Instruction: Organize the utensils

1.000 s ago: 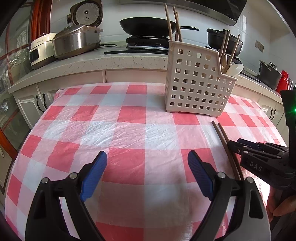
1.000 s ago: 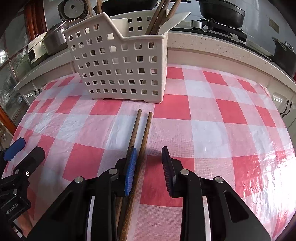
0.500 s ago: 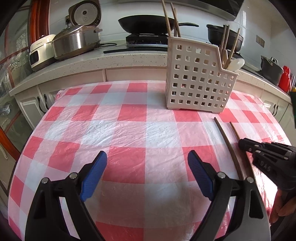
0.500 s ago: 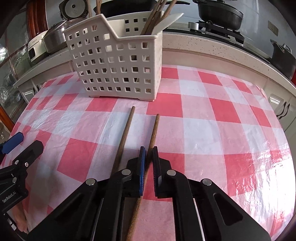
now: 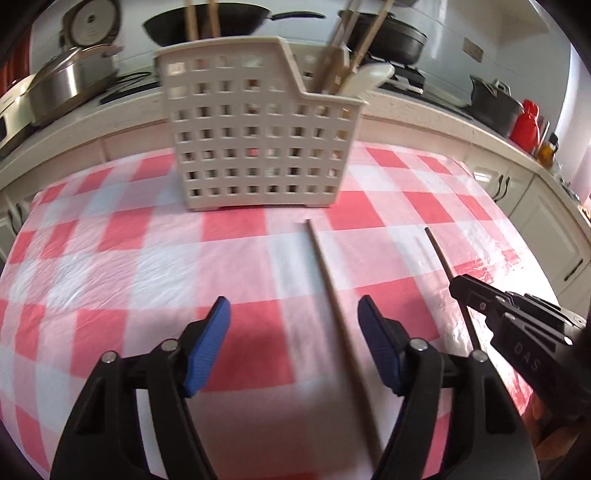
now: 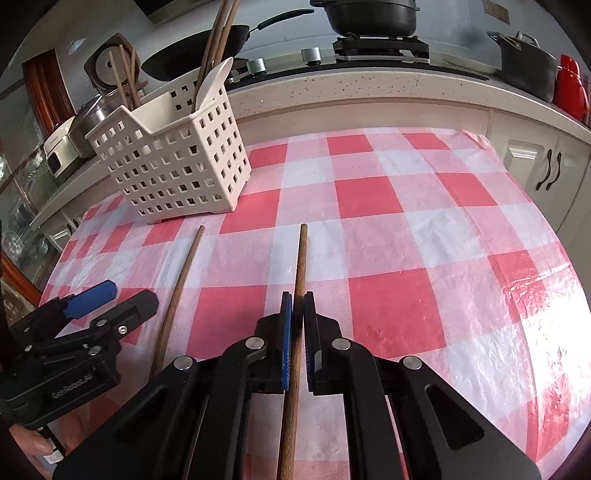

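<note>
My right gripper (image 6: pixel 297 325) is shut on a brown wooden chopstick (image 6: pixel 300 258), which also shows in the left wrist view (image 5: pixel 437 251). A second chopstick (image 6: pixel 177 288) lies on the checked cloth to its left. In the left wrist view that second chopstick (image 5: pixel 332 299) runs between the open jaws of my left gripper (image 5: pixel 294 341), nearer the right finger. A white perforated utensil basket (image 5: pixel 255 136) stands behind, holding several chopsticks and a white spoon (image 5: pixel 365 77); it also shows in the right wrist view (image 6: pixel 173 162).
The table carries a red-and-white checked cloth (image 6: pixel 406 236). Behind it runs a counter (image 6: pixel 369 85) with a wok (image 5: pixel 207 22), pots (image 6: pixel 528 62), a rice cooker (image 5: pixel 70 85) and a red bottle (image 5: pixel 526 122). Cabinet doors (image 6: pixel 546 166) stand at the right.
My right gripper has closed on one chopstick and carried it to the right, away from the other. My left gripper has swung right and now straddles the remaining chopstick, with its jaws narrower.
</note>
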Demonstrator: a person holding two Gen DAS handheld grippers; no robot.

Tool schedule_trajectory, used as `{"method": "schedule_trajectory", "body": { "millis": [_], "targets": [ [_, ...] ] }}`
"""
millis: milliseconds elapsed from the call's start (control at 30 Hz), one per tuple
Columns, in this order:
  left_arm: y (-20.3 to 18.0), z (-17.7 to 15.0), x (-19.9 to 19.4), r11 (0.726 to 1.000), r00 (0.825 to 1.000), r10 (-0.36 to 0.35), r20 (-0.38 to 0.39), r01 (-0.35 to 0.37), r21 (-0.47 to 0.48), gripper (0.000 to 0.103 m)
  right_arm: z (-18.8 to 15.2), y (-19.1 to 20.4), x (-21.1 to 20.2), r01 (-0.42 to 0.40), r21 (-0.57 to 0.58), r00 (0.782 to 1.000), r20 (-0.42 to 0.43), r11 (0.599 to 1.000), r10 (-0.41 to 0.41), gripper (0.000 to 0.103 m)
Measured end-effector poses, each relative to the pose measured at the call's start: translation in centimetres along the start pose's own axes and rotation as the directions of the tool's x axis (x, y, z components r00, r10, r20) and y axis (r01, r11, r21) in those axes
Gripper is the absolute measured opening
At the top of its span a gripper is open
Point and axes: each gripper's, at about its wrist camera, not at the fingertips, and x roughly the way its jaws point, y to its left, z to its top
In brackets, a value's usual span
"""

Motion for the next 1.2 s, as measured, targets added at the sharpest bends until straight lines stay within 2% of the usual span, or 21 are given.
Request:
{"method": "schedule_trajectory", "body": {
  "millis": [67,100,200,333,467,767,867,933,1200],
  "targets": [
    [-1.0,0.4,1.0,1.0,1.0,-0.004,-0.024,0.004,0.015,0.046,-0.1,-0.3,0.0,-0.002,0.012,1.0,0.002,1.0,0.002,0.006],
    [-1.5,0.6,1.8,1.0,0.999,-0.011,-0.047,0.012,0.022,0.042,-0.1,-0.4,0.2,-0.004,0.016,1.0,0.0,1.0,0.004,0.006],
    [-2.8,1.0,2.9,0.997,0.998,0.041,-0.046,-0.038,0.074,0.035,-0.2,-0.7,0.2,-0.02,0.028,1.0,-0.001,0.999,0.02,0.006],
    [-3.6,1.4,3.4,0.992,0.996,0.069,-0.05,-0.063,0.111,0.024,-0.3,-1.0,0.3,-0.037,0.041,0.999,-0.006,0.999,0.037,0.006],
    [-4.6,1.1,3.4,0.98,0.993,0.107,-0.04,-0.099,0.17,0.022,-0.3,-1.3,0.6,-0.049,0.058,0.999,-0.019,0.997,0.051,0.006],
    [-3.8,1.1,3.2,0.987,0.994,0.094,-0.049,-0.087,0.135,0.022,-0.2,-1.1,0.6,-0.034,0.053,0.999,-0.022,0.998,0.035,0.006],
    [-3.9,1.0,3.1,0.985,0.995,0.091,-0.045,-0.083,0.149,0.022,-0.2,-0.9,0.6,-0.023,0.042,0.999,-0.025,0.999,0.024,0.006],
    [-3.8,0.8,2.9,0.986,0.997,0.07,-0.038,-0.063,0.157,0.009,-0.2,-0.7,0.7,-0.013,0.032,1.0,-0.027,0.999,0.014,0.006],
    [-1.9,-0.5,0.3,0.992,0.999,0.045,0.019,-0.047,0.118,0.006,-0.4,0.5,0.2,0.03,-0.02,0.999,-0.016,0.999,-0.031,0.006]
  ]
}}
